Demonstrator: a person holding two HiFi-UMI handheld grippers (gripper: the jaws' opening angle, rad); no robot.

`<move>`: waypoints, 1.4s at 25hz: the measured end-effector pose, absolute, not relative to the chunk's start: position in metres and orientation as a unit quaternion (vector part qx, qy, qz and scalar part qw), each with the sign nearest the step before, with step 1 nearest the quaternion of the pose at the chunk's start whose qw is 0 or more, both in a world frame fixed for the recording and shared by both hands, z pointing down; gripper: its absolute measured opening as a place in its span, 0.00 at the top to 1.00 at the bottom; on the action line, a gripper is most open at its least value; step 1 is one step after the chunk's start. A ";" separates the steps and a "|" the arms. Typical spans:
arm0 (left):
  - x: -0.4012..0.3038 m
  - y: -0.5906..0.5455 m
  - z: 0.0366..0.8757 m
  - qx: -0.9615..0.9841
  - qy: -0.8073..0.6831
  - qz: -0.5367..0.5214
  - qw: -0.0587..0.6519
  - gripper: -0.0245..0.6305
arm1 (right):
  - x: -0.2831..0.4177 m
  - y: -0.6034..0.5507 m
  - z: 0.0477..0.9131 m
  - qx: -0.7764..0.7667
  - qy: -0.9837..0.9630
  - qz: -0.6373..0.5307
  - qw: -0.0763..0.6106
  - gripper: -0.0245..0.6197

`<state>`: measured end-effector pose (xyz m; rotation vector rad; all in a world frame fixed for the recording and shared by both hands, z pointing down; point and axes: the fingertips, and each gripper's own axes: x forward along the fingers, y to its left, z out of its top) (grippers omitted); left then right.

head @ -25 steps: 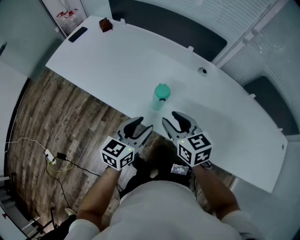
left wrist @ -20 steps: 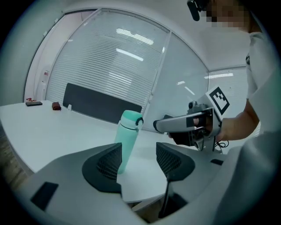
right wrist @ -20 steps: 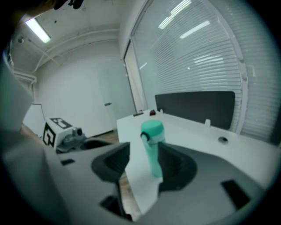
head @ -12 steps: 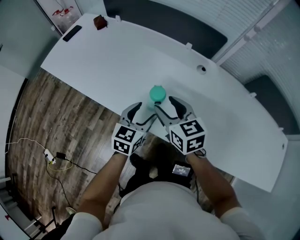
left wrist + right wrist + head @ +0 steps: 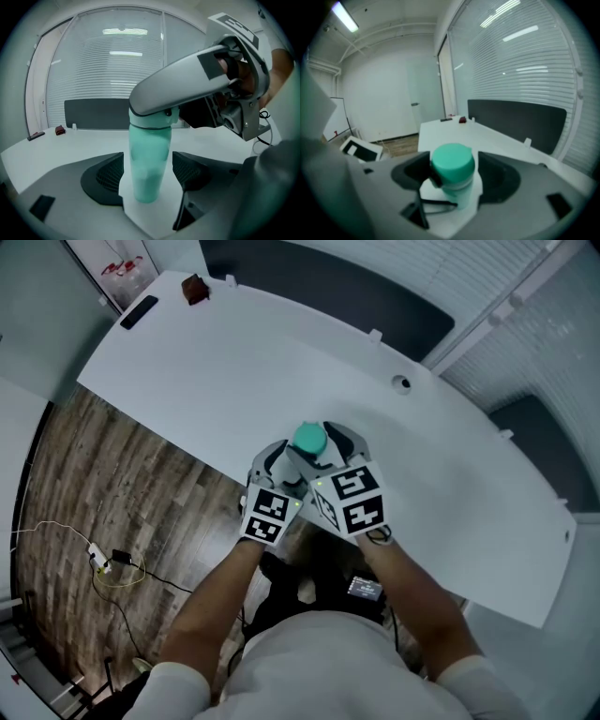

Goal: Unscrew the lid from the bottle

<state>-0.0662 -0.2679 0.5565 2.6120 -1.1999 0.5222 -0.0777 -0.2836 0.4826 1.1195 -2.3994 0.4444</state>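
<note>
No readable text, label, brand, number or sign on anything in view

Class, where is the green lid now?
Head view, centre: the lid tops the bottle by the table edge, between the jaws of the right gripper; the left gripper straddles the bottle's body. Both sets have just been opening.
</note>
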 end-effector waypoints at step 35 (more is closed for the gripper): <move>-0.051 -0.272 0.560 0.890 -0.412 0.166 0.102 0.47 | -0.081 -0.270 0.488 0.359 -0.879 0.163 0.268 0.48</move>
